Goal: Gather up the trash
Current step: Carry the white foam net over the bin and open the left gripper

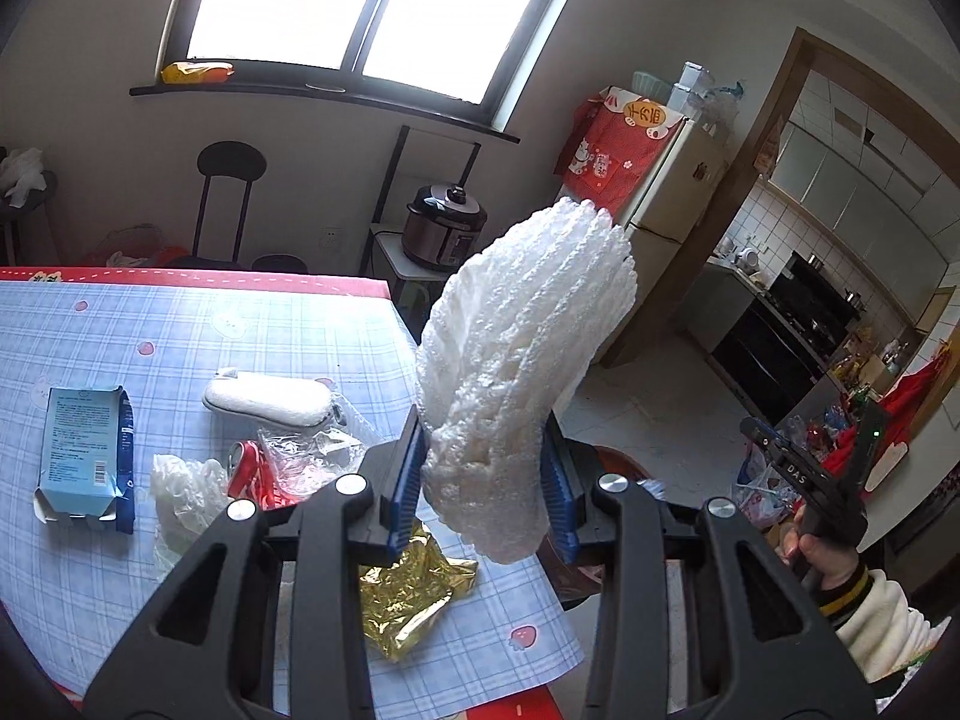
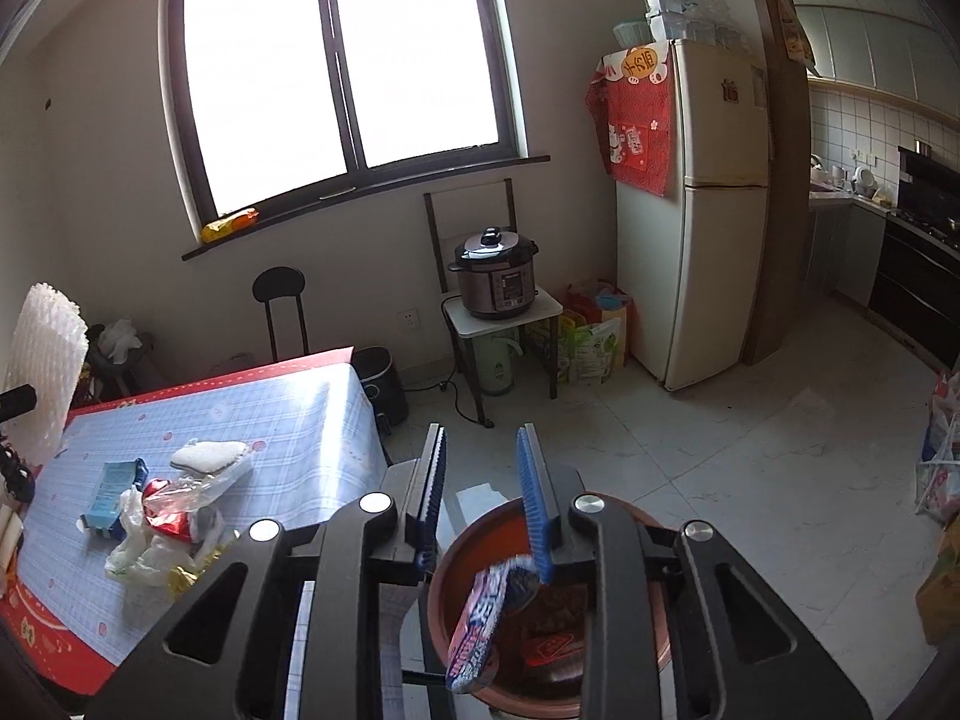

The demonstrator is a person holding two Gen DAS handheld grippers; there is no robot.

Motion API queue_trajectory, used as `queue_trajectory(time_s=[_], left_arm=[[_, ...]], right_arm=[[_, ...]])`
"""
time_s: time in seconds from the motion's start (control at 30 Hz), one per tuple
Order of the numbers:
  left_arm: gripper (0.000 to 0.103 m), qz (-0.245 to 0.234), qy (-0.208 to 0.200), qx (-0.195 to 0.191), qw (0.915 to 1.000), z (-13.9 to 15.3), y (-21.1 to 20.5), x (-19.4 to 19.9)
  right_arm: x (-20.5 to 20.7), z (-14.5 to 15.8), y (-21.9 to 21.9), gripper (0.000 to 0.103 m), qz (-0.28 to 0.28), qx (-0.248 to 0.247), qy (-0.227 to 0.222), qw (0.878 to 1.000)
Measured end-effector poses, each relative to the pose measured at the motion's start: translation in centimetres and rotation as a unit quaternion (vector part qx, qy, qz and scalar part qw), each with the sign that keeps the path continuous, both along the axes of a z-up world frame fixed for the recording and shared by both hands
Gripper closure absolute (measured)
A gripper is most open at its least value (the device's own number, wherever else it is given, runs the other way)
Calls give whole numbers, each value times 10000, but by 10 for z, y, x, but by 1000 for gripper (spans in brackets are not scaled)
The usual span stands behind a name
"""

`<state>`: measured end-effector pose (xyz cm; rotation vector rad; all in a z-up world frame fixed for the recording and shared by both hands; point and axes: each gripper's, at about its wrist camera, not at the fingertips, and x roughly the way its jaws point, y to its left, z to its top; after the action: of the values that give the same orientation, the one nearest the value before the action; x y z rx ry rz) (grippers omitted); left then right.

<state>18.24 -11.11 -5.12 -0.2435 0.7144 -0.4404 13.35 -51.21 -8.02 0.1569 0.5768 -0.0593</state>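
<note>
Held up over the counter's [image 1: 180, 324] near right corner: foam net [image 1: 522, 360], clamped at its lower end between the blue pads of the left gripper [image 1: 480, 480], jaws partly closed on it. Long axis rising steeply, top leaning right toward the fridge [image 1: 666, 204]. White, ribbed, bubbly mesh, wider in the middle, rounded at both ends.

On the counter, left to right in the left wrist view: blue box [image 1: 84, 450] lying flat with flaps open, crumpled white bag [image 1: 186, 492], red can [image 1: 252, 468] under clear plastic [image 1: 306, 450], white pouch [image 1: 270, 399] behind them, gold foil [image 1: 408, 600] near the front edge, just under the gripper. Blue plaid cloth with small strawberries, red border.

Beyond: bright window [image 1: 336, 6], yellow packet [image 1: 195, 72] on the sill, black stool [image 1: 231, 162], pressure cooker [image 1: 444, 231] on a small stand, kitchen through the doorway at right — pale tiled floor [image 2: 750, 450].

Right gripper [image 2: 486, 504] over a red-brown bin [image 2: 456, 564] on the floor beside the counter; jaws apart, nothing pressed between the pads. Printed wrapper [image 2: 480, 630] just below the right pad, tilted, lower end over the bin's near rim — contact with the pad not clear.
</note>
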Motion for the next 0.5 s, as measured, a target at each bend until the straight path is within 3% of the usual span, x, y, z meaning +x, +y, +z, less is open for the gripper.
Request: queue_trajectory(time_s=[0.1, 0.27, 0.3, 0.4, 0.5], left_arm=[[65, 46, 90, 12, 9999, -5, -12, 0], [65, 87, 118, 91, 9999, -6, -27, 1], [65, 70, 107, 110, 9999, -5, -31, 1], [65, -81, 35, 138, 9999, -6, -42, 6], [65, -341, -55, 121, 9993, -2, -65, 9]], right_arm=[[14, -8, -16, 82, -118, -53, 183, 9997], [6, 6, -34, 80, -236, -102, -59, 9997], [1, 10, -38, 76, -268, -71, -100, 9996], [-19, 20, -49, 47, -500, 17, -234, 9985], [-41, 30, -57, 34, -639, 114, -362, 9972]])
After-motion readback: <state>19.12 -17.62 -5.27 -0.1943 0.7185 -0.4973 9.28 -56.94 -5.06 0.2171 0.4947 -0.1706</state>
